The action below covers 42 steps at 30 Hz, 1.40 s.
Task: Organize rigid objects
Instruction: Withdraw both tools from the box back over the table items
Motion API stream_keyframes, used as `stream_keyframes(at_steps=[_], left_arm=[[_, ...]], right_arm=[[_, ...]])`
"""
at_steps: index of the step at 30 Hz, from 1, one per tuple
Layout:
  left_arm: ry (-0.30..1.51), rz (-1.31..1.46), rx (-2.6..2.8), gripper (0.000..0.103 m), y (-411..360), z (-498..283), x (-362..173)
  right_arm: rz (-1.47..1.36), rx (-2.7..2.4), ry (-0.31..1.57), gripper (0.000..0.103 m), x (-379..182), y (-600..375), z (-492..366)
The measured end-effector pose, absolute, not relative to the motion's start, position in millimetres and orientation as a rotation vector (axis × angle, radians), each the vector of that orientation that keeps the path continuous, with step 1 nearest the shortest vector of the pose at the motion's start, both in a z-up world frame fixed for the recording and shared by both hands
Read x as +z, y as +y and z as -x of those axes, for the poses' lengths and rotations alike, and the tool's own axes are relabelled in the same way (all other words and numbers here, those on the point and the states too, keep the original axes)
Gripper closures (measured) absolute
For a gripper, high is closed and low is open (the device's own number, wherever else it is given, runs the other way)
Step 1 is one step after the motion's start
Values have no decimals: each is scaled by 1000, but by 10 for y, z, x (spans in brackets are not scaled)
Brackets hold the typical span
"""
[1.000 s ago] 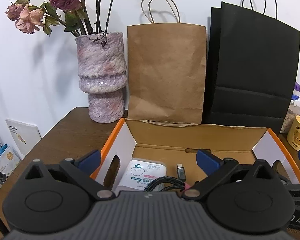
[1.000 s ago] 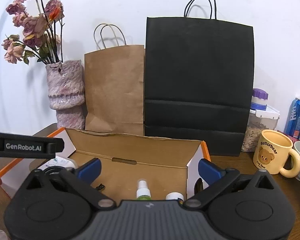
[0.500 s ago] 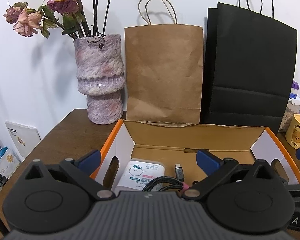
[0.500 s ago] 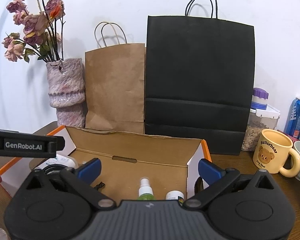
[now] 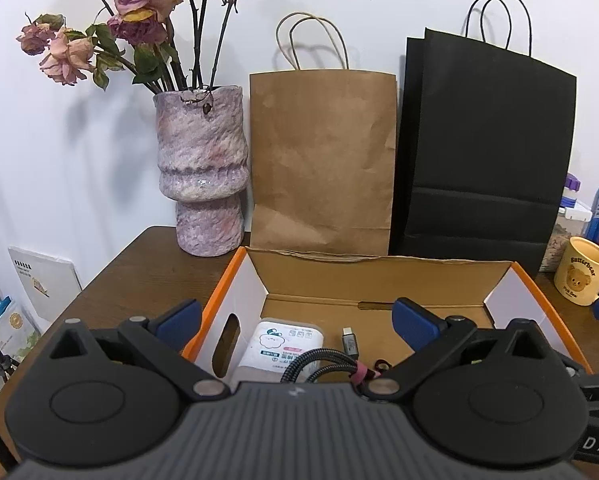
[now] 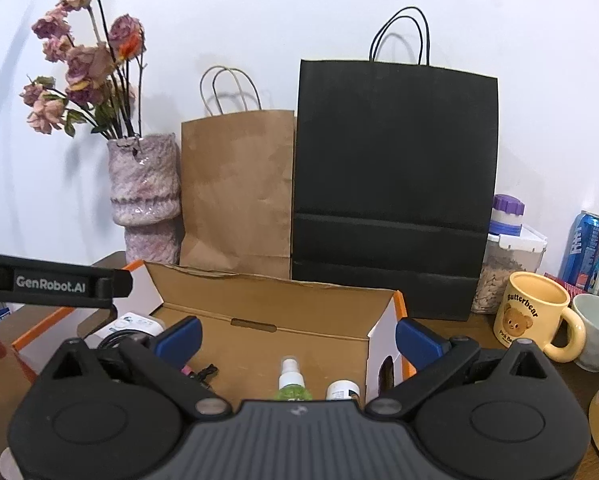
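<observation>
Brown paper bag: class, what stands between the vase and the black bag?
Yes, only the brown paper bag stands between the vase and the black bag, in both wrist views.

"GenRobot.AI" on the left tool (image 6: 51,285); "Butterbear" on the mug (image 6: 533,316).

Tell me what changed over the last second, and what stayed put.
Only the cameras shifted slightly: the left view tipped upward, showing more of the flowers. Nothing was grasped or released. The left hand-held gripper and right hand-held gripper stay open over the cardboard box; its tissue pack, cable and spray bottle lie unmoved.
</observation>
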State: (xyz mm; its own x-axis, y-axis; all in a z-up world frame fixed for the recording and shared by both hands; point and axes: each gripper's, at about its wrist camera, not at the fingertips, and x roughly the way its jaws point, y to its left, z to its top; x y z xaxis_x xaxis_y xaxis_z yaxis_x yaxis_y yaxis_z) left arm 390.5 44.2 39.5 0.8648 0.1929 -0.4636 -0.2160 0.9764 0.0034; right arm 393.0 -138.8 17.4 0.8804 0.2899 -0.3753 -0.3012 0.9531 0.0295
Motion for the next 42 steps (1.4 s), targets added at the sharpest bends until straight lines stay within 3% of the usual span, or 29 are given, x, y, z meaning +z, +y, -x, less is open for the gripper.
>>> stream_keyframes(at_steps=[42], left_arm=[[419,25,114,0,117,-2409,431]], right_arm=[[47,312,361,0,130,-2097,-2364]])
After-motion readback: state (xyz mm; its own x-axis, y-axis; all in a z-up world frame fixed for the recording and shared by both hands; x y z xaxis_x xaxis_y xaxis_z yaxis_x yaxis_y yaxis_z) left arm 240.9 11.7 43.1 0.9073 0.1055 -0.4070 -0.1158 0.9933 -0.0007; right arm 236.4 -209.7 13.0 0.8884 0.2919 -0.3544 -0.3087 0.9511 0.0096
